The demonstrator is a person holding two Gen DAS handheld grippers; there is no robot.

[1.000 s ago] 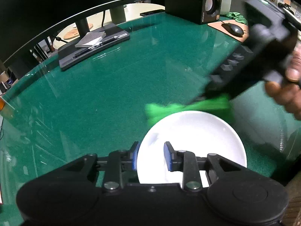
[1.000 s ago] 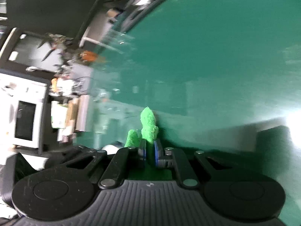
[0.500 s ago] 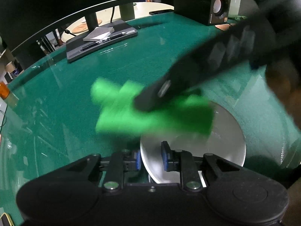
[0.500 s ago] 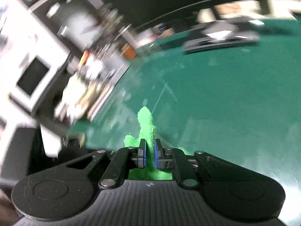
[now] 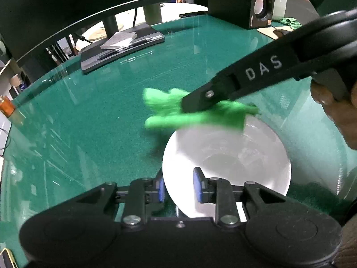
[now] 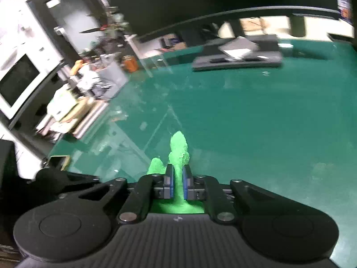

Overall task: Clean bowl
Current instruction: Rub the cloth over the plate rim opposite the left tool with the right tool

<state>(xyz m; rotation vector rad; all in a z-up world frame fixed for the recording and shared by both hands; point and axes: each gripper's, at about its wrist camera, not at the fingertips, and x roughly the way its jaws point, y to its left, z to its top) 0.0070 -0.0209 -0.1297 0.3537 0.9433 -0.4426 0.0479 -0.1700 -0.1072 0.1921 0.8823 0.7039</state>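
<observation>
While blurred green cloth (image 5: pixel 196 114) hides its far rim, bowl (image 5: pixel 227 154) sits gripped

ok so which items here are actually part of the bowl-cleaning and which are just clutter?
In use:
- white bowl, rim clamped by left gripper
- green cloth, pinched in right gripper

Clutter:
- speaker
- dark tray with notepad
- orange jar
- microwave

A: Bowl (image 5: pixel 225 156) position?
B: On table (image 5: pixel 89 120), rim between left gripper (image 5: pixel 178 184) pads.
A: Cloth (image 5: pixel 196 111)?
B: Over bowl's far rim, pinched in right gripper (image 6: pixel 177 182). Tray (image 5: pixel 120 47) far behind; speaker (image 5: pixel 238 0) behind right.
</observation>
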